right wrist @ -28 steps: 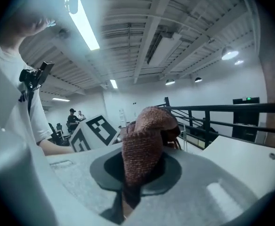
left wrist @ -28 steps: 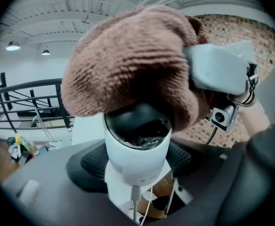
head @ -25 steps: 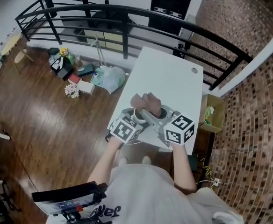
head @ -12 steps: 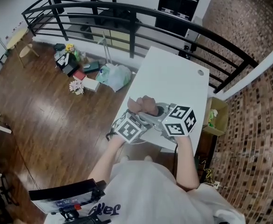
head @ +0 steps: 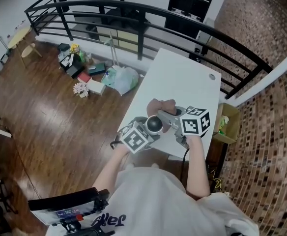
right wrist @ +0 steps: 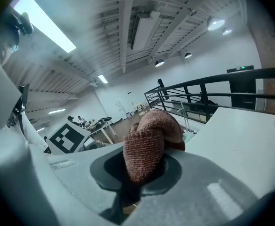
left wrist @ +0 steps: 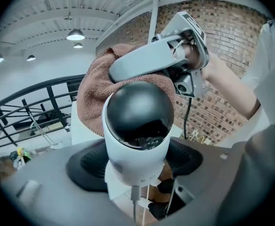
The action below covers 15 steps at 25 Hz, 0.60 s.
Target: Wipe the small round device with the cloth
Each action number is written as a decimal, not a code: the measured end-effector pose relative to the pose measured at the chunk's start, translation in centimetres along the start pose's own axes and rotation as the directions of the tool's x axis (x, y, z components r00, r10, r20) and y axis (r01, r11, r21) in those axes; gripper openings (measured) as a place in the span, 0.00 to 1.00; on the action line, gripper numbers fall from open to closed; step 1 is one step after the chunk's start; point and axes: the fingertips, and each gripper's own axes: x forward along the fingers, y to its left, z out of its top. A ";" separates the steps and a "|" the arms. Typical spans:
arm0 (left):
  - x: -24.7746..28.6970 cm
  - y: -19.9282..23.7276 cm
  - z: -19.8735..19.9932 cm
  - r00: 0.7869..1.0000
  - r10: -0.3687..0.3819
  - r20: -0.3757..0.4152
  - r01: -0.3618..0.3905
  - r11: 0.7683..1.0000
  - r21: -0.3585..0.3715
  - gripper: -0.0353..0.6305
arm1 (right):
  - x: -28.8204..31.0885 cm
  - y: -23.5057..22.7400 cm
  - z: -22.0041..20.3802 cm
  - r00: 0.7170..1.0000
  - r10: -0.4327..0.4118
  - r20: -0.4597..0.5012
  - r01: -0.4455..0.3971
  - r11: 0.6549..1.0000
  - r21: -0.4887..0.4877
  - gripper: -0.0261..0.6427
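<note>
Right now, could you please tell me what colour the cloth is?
The cloth is reddish brown, seen clearest in the right gripper view.

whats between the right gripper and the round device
The brown cloth, held in the right gripper, just behind the device; the left gripper view shows it.

Left gripper [head: 151, 130] at frame centre clamping the small round device [head: 155, 123], right gripper [head: 169, 114] beside it pinching the cloth [head: 159, 105], both forearms reaching up from below

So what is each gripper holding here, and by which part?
Left gripper clamps the small round device by its white lower body. Right gripper pinches the bunched cloth by its lower end.
</note>
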 end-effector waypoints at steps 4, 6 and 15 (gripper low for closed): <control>0.2 0.1 -0.4 0.998 -0.057 0.015 0.058 0.993 -0.099 0.64 | -0.7 4.3 1.3 0.991 0.135 0.022 -0.132 0.986 -0.102 0.08; -0.4 0.4 0.4 0.997 -0.064 0.036 0.068 0.989 -0.128 0.64 | -0.4 7.2 0.8 0.975 0.214 -0.061 -0.221 0.962 -0.163 0.08; -0.3 0.0 0.4 0.989 -0.105 0.101 0.125 0.966 -0.226 0.64 | -0.9 7.5 -5.3 0.923 0.176 -0.343 -0.248 0.952 -0.179 0.08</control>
